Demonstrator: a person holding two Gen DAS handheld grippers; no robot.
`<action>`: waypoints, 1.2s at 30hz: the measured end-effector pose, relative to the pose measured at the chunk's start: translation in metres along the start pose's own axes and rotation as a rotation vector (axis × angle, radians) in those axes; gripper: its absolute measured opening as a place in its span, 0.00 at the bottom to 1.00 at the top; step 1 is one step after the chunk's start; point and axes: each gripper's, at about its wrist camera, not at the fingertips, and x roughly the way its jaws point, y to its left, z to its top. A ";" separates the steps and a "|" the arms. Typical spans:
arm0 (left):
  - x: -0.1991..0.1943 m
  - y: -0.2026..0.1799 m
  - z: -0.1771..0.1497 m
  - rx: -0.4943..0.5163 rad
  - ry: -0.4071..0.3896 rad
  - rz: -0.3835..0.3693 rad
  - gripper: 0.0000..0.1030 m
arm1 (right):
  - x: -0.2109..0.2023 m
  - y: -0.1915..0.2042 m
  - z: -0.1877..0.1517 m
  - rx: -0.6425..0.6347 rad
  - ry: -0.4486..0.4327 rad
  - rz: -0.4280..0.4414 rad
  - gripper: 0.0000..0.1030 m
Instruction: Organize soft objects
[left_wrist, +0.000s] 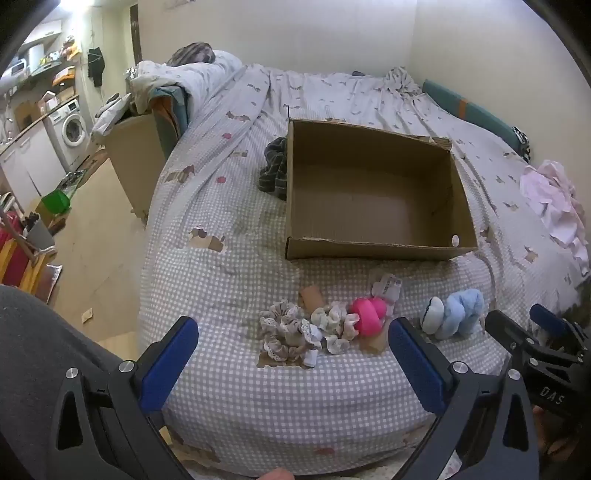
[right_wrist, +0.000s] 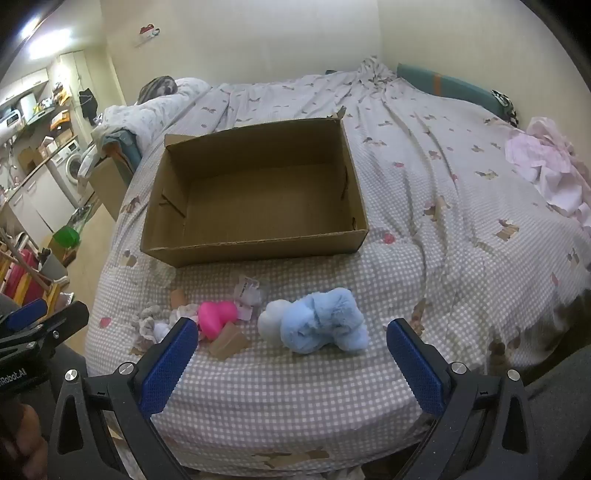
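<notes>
An empty cardboard box (left_wrist: 373, 245) (right_wrist: 255, 245) sits on the checked bedspread. In front of it lie a pile of beige and white scrunchies (left_wrist: 295, 332) (right_wrist: 151, 325), a pink soft toy (left_wrist: 367, 314) (right_wrist: 216, 315), a crumpled label (left_wrist: 386, 288) (right_wrist: 247, 291) and a light blue plush (left_wrist: 458, 310) (right_wrist: 317, 325). My left gripper (left_wrist: 293, 354) hovers open over the near edge, just short of the scrunchies. My right gripper (right_wrist: 291, 354) is open too, facing the blue plush with nothing between its fingers.
A dark striped cloth (left_wrist: 275, 168) lies left of the box. Pink clothing (left_wrist: 554, 199) (right_wrist: 546, 166) is heaped at the right. The bed's left edge drops to the floor, with a wooden cabinet (left_wrist: 136, 162) and a washing machine (left_wrist: 72, 129) beyond.
</notes>
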 end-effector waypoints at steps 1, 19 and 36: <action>0.000 0.000 0.000 0.003 -0.001 0.002 1.00 | 0.000 0.000 0.000 -0.004 0.001 -0.006 1.00; 0.002 -0.002 -0.001 0.003 0.001 0.015 1.00 | 0.000 0.000 0.000 0.006 -0.001 0.003 1.00; 0.002 -0.001 -0.001 0.000 -0.001 0.013 1.00 | 0.001 0.000 0.000 0.021 -0.002 0.010 1.00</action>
